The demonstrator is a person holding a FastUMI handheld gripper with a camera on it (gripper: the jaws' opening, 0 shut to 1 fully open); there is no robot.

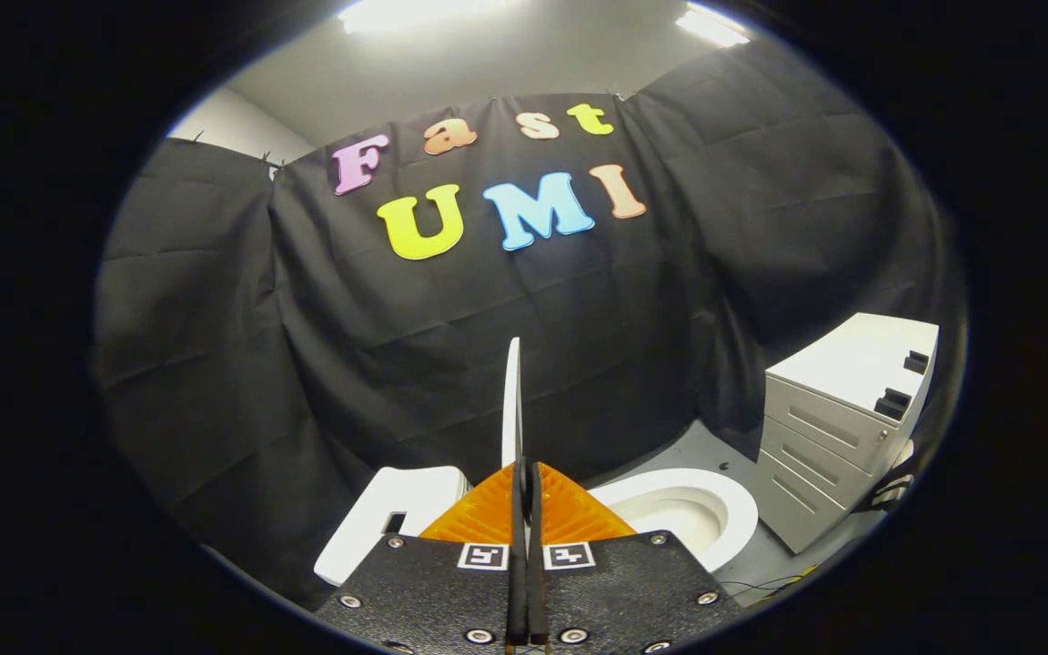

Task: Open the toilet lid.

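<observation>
White drawer cabinet point(838, 428) (three drawers) beside black cloth wall point(306, 346)

We see the gripper point(524, 487) with its jaws pressed together on the edge of the toilet lid point(512, 400), which stands upright; the open bowl point(715, 514) lies to its right; a white drawer cabinet point(838, 428) stands beyond, against the black cloth wall point(306, 346).

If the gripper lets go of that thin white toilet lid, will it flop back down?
Probably not at once: the thin white toilet lid stands nearly upright, edge-on, pinched between the gripper fingers. It looks like stiff plastic, so it should swing on its hinge, not bend. A small push toward the white toilet bowl might tip it shut.
</observation>
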